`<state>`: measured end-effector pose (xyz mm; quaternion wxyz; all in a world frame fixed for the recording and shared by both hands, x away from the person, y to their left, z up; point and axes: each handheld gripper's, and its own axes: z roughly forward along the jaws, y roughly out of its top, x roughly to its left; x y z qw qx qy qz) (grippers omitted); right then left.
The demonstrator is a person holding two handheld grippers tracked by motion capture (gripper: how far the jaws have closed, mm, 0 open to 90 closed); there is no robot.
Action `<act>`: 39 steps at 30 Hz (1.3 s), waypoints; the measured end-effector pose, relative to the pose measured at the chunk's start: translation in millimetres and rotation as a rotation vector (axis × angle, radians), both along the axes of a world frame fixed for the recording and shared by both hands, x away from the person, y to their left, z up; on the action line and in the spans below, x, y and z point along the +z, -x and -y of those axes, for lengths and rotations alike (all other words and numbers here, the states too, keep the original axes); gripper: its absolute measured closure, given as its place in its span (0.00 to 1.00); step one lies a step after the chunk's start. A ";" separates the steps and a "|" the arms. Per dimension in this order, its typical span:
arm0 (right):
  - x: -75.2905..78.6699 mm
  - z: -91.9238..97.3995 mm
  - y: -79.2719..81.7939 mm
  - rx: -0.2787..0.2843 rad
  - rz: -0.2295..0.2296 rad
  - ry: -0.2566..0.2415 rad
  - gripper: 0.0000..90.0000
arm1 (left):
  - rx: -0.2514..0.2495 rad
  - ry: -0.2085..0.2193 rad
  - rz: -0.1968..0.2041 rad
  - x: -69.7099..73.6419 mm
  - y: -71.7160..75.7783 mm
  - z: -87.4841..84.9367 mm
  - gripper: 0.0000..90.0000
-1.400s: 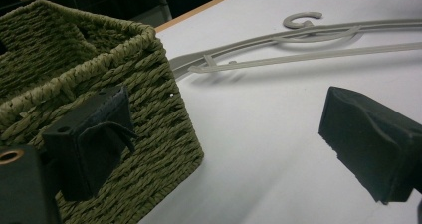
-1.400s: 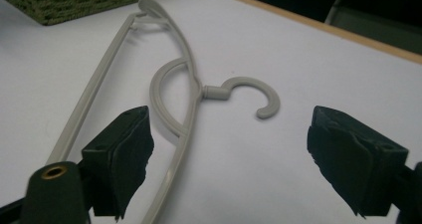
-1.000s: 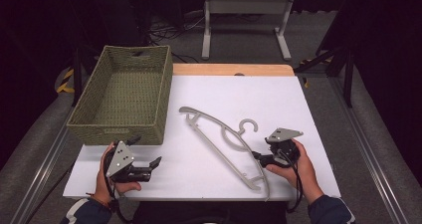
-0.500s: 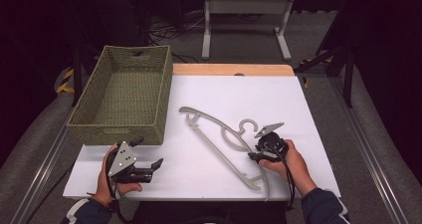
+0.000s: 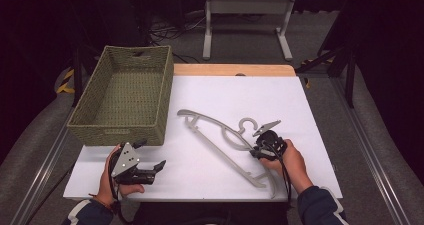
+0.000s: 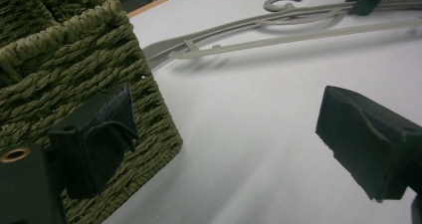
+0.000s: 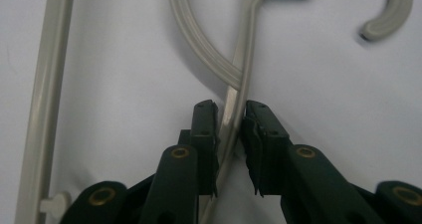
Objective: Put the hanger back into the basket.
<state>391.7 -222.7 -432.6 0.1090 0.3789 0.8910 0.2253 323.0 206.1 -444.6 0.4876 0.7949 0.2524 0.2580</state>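
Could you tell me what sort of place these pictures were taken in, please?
Probably a dark lab or studio set up for recording: a white tabletop, cables on the floor and a metal stand behind it.

A pale grey plastic hanger [image 5: 222,140] lies flat on the white counter [image 5: 300,115], running diagonally from beside the near right corner of the olive woven basket [image 5: 125,97] toward the near edge, hook pointing away, its upper arm between the right gripper [image 7: 230,115] fingers [image 7: 204,122].

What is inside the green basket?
Nothing can be seen in the basket: its woven floor looks bare. The near wall covers the strip of floor just behind it.
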 end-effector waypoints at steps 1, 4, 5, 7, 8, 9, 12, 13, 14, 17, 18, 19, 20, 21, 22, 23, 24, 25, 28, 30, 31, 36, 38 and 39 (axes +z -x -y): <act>0.0 0.8 -2.1 -0.002 0.002 -0.005 0.91 | 0.000 0.000 0.000 0.0 0.0 0.0 0.11; 0.4 1.6 -6.7 0.018 -0.004 -0.009 0.91 | -0.013 -0.006 -0.008 -0.7 -0.3 0.6 0.11; 0.2 1.3 -7.7 0.023 -0.003 -0.010 0.91 | -0.015 -0.009 -0.006 -0.9 -0.5 0.7 0.11; 0.6 -1.0 -7.8 0.044 0.012 0.016 0.91 | -0.019 -0.015 -0.009 -1.0 -1.2 1.3 0.12; 0.3 -1.9 -6.9 0.045 0.021 0.023 0.92 | -0.022 -0.011 -0.014 -1.4 -1.5 1.8 0.12; 0.3 -2.7 -6.3 0.058 0.032 0.033 0.92 | -0.023 -0.011 -0.018 -1.7 -1.5 2.2 0.12; -0.3 -4.0 -4.3 0.068 0.061 0.042 0.92 | -0.031 -0.021 -0.020 -2.2 -1.5 3.8 0.12; -0.6 -3.1 -4.2 0.069 0.070 0.034 0.92 | -0.033 -0.022 -0.019 -2.5 -1.4 4.5 0.12; -1.1 -2.4 -4.0 0.072 0.072 0.031 0.92 | -0.037 -0.029 -0.019 -2.2 -1.2 4.8 0.12; -1.1 -1.4 -2.6 0.074 0.106 0.040 0.92 | -0.041 -0.028 -0.024 -2.9 -1.4 6.2 0.12; -1.1 -1.4 -2.1 0.078 0.122 0.049 0.92 | -0.040 -0.025 -0.020 -2.8 -2.1 6.8 0.12; -0.3 -0.4 -1.4 0.077 0.138 0.047 0.92 | -0.043 -0.021 -0.024 -2.6 -2.9 8.1 0.13; 0.5 0.1 -0.8 0.076 0.148 0.053 0.92 | -0.043 -0.027 -0.018 -1.6 -4.0 10.0 0.13; 1.6 0.7 0.2 0.083 0.166 0.060 0.92 | -0.046 -0.025 -0.015 0.1 -5.4 12.6 0.13; 1.6 0.7 0.2 0.083 0.166 0.060 0.92 | -0.046 -0.025 -0.015 0.1 -5.4 12.6 0.14; 5.3 3.3 2.7 0.092 0.192 0.059 0.92 | -0.052 -0.027 -0.009 2.7 -7.6 17.3 0.14; 5.3 3.3 2.7 0.092 0.192 0.059 0.92 | -0.052 -0.033 -0.002 5.0 -9.1 22.3 0.14; 7.2 4.9 4.7 0.094 0.206 0.059 0.92 | -0.056 -0.046 0.008 8.0 -10.9 28.7 0.15; 17.0 13.8 13.1 0.099 0.255 0.057 0.92 | -0.066 -0.084 0.036 16.9 -16.6 49.7 0.16; 21.2 17.4 16.1 0.097 0.274 0.059 0.92 | -0.070 -0.090 0.046 20.1 -19.1 57.0 0.16; 25.6 21.0 19.0 0.094 0.290 0.057 0.92 | -0.070 -0.097 0.054 23.0 -21.4 62.8 0.17; 39.9 26.3 29.1 0.178 0.325 0.070 0.92 | -0.047 -0.144 0.068 36.4 -34.6 92.2 0.19; 42.1 24.9 30.6 0.200 0.325 0.079 0.92 | -0.053 -0.155 0.063 38.4 -36.9 100.8 0.20; 43.7 22.7 34.1 0.246 0.325 0.104 0.92 | -0.063 -0.177 0.049 38.6 -38.1 106.7 0.23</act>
